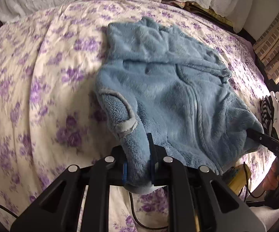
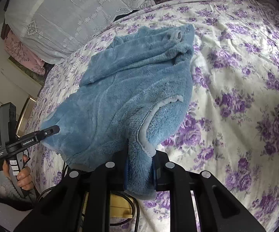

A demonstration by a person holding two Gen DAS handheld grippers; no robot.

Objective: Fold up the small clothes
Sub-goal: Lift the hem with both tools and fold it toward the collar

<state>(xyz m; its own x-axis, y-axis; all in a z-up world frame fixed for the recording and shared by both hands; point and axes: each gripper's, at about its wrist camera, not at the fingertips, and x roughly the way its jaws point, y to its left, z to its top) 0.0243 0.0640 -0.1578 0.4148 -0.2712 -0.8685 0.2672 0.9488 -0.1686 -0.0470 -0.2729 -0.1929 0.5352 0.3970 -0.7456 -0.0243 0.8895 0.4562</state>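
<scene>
A small blue fleece vest (image 1: 168,81) with grey-trimmed armholes and a front zipper lies on the floral bedspread (image 1: 42,77). My left gripper (image 1: 138,162) is shut on the vest's near shoulder strap, beside an armhole. My right gripper (image 2: 140,171) is shut on the other shoulder strap of the blue fleece vest (image 2: 124,89), next to its grey-edged armhole. Both near corners are lifted off the bed, while the far hem still rests on it. In the left wrist view the right gripper (image 1: 255,135) reaches in from the right edge. The left gripper (image 2: 52,130) shows at the left of the right wrist view.
The floral bedspread (image 2: 236,77) spreads wide around the vest. A white lace cover (image 2: 62,19) lies at the bed's far end. A striped and white pile of clothes (image 1: 272,114) sits at the right edge. Cables (image 1: 137,216) hang by the bed's near edge.
</scene>
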